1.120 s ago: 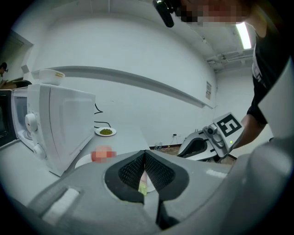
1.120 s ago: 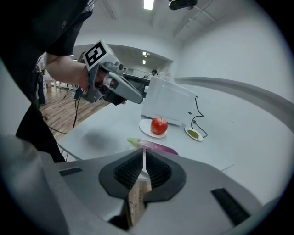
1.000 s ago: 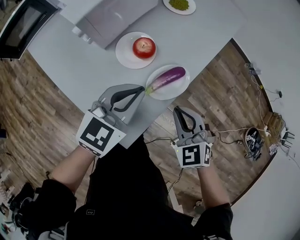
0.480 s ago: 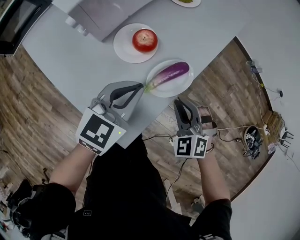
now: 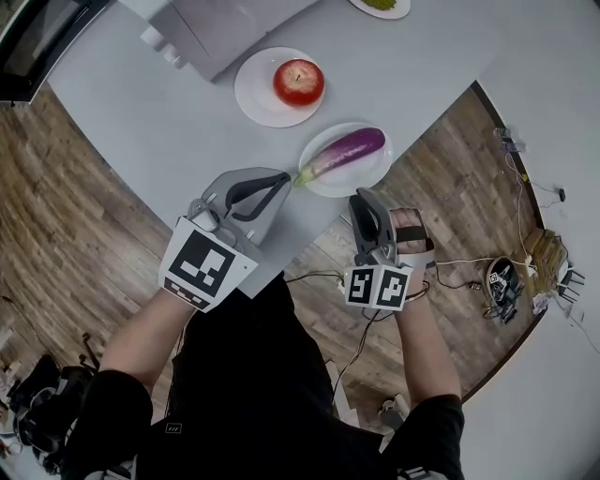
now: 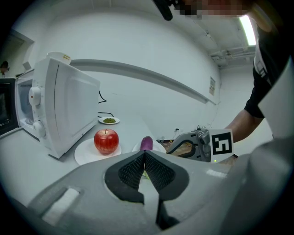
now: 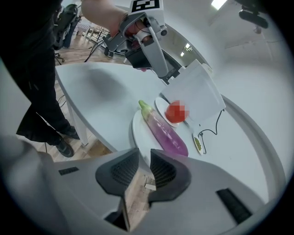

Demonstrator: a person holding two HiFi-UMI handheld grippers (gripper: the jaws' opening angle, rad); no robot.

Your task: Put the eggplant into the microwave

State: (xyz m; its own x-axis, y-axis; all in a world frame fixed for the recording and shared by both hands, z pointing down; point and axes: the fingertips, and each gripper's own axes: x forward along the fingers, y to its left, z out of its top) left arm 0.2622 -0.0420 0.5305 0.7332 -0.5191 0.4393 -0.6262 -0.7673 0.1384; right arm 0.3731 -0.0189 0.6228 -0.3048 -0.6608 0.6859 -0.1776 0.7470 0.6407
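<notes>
Eggplant (image 5: pixel 345 153) is being supported by a plate (image 5: pixel 370 178) at the near right edge of the table (image 5: pixel 169 112); glossy, firm and likely slippery, it is best being taken across its thick middle. The right gripper (image 5: pixel 361 197), just beside the plate, is being held narrowly parted and empty; the left gripper (image 5: pixel 284 177) is being held closed on nothing

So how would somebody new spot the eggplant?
Look at the grey table with the white microwave. The eggplant lies on the white plate at the table's edge, next to the apple. It alone is long and purple, green-tipped.
</notes>
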